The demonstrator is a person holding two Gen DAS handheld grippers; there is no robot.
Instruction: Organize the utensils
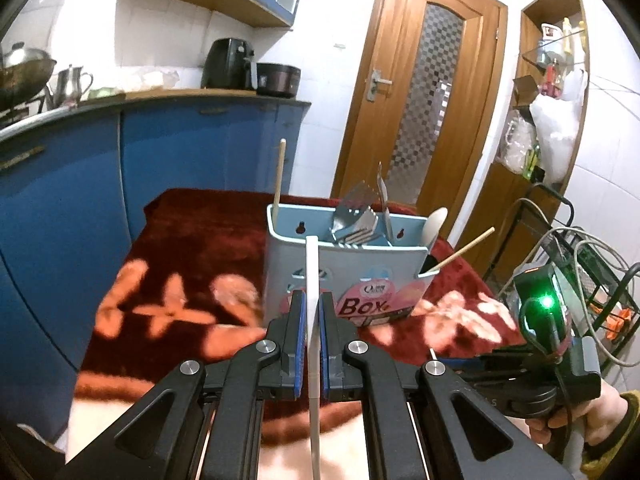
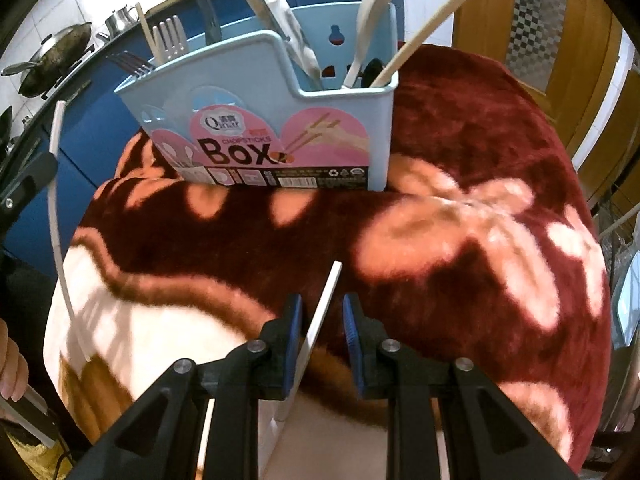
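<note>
We hold a white chopstick (image 1: pixel 312 280) clamped in our left gripper (image 1: pixel 312 312), its tip pointing up just in front of the blue utensil box (image 1: pixel 344 276). Our right gripper (image 2: pixel 318 320) sits lower and nearer, its jaws partly apart around a second white chopstick (image 2: pixel 322 312) lying on the red flowered blanket (image 2: pixel 480 160); we cannot tell if the pads touch it. The box stands at the far middle of the blanket, already holding forks (image 2: pixel 170 38), a pale spoon (image 2: pixel 372 12) and wooden chopsticks (image 2: pixel 432 24). We judge we are mid-way through collecting the loose pair. Next we need to lift the left chopstick over the rim and drop it in.
</note>
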